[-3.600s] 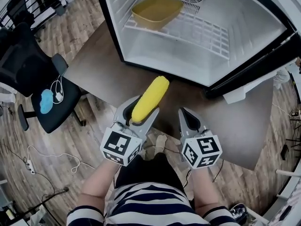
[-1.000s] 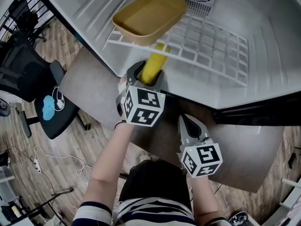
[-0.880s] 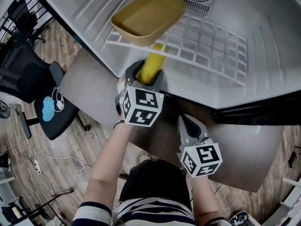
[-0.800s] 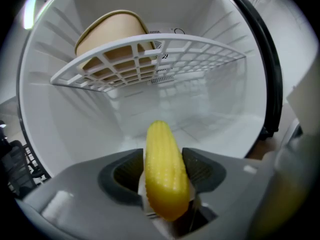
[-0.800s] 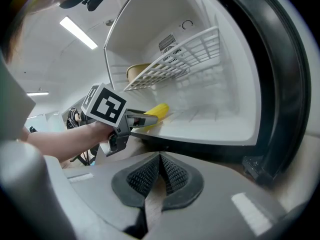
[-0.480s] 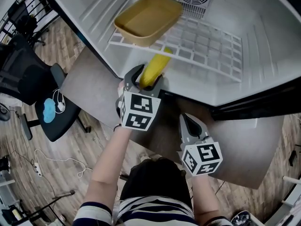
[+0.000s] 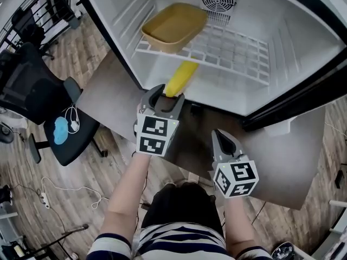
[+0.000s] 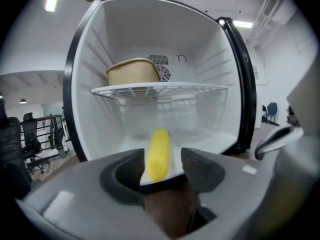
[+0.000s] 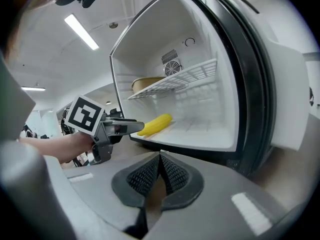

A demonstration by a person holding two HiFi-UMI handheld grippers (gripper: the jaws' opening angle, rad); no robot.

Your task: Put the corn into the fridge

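The yellow corn (image 7: 181, 78) lies on the white floor of the open fridge (image 7: 227, 93), near its front left edge and under the wire shelf. My left gripper (image 7: 164, 97) hovers just outside the fridge's front edge, open, its fingertips right behind the corn's near end. In the left gripper view the corn (image 8: 158, 153) rests ahead of the spread jaws, apart from both. The right gripper view shows the corn (image 9: 155, 124) on the fridge floor and the left gripper (image 9: 127, 127) beside it. My right gripper (image 7: 220, 136) is shut and empty, low over the table.
A yellow tray (image 7: 174, 26) sits on the wire shelf (image 7: 233, 47) above the corn. The fridge stands on a brown table (image 7: 282, 161). Its black door frame (image 7: 303, 91) runs along the right. An office chair (image 7: 32, 91) stands at the left on the wooden floor.
The left gripper carried the corn into the fridge, opened and let it go on the fridge floor, then drew back towards me. The right gripper has stayed shut by the table.
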